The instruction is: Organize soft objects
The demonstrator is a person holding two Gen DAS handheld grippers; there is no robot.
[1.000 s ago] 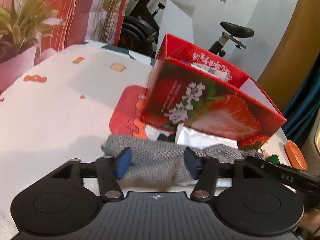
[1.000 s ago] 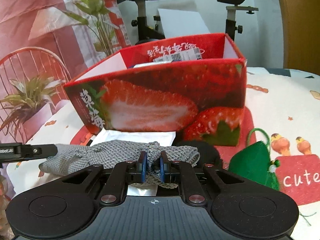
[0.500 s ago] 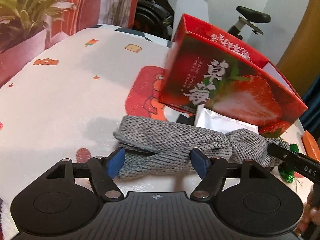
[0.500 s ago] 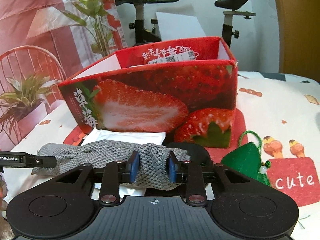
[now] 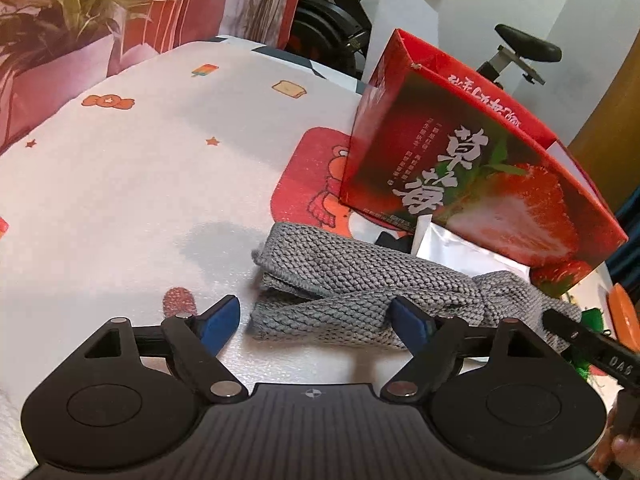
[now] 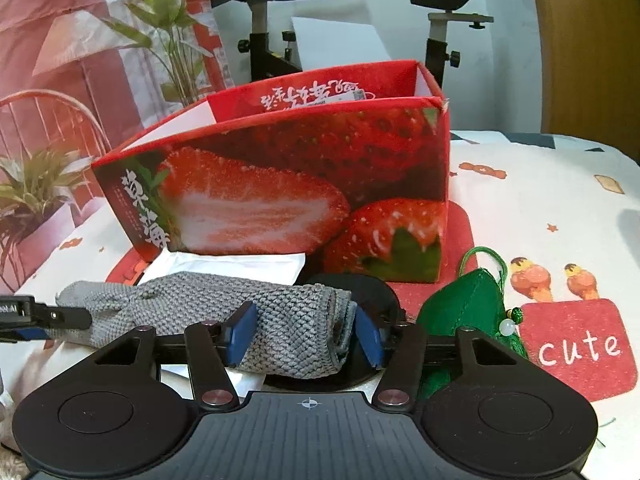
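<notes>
The limp grey knit cloth (image 5: 360, 296) lies loose between both just-widening grippers, left gripper (image 5: 316, 320) and right gripper (image 6: 302, 334) (neither pinching); regrasp its bunched fold at six o'clock of the strawberry box (image 6: 280, 184).

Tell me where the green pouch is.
In the right wrist view, the green pouch lies on the tablecloth at lower right, beside the grey knitted cloth, before the strawberry box's right corner.

We see both views in a warm, reddish indoor light, bright enough. The fisheye lens bends the edges strongly and the corners go dark. A soft shadow lies on the desk (image 5: 120, 208). The strawberry box (image 6: 280, 196) looks slightly blurred.
</notes>
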